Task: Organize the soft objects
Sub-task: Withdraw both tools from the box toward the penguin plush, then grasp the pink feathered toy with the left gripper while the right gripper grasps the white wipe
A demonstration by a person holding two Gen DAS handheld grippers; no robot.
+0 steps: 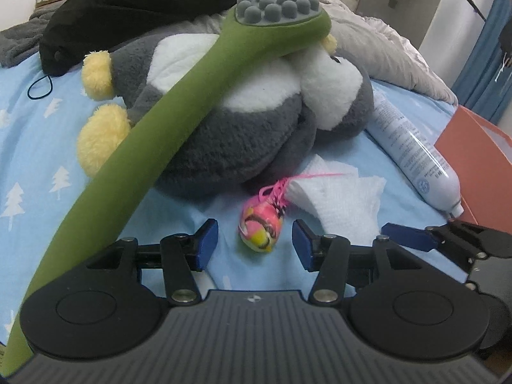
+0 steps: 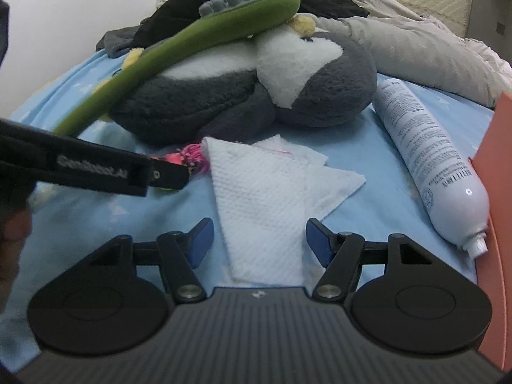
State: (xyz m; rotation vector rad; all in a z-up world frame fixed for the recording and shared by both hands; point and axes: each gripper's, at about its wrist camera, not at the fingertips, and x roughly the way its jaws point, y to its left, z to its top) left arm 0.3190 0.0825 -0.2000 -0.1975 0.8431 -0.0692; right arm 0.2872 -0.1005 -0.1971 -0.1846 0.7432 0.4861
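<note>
A grey and white plush penguin [image 1: 256, 105] with yellow feet lies on its side on a bed covered by a light blue sheet [image 1: 41, 147] printed with white trees. A long green massage stick [image 1: 179, 96] leans across the penguin, its head of grey nubs resting on top of the toy near the beak and its handle running down toward the lower left of the left wrist view. Just in front of the penguin lies a small pink and yellow toy [image 1: 260, 225] with pink strings, and beside it, to the right, a folded white paper towel [image 2: 265, 198] spread flat on the sheet. Further right a white tube [image 2: 428, 169] lies lengthwise, its cap end close to an orange box [image 2: 496, 192] at the bed's edge. Behind the penguin are a black garment [image 1: 134, 3] and a rumpled grey blanket [image 2: 416, 48]. The left claw [image 1: 256, 244] stands open, its blue pads on either side of the pink toy without pressing it. The right claw [image 2: 259, 240] is also open, hovering over the paper towel with the pads clear of it.
</note>
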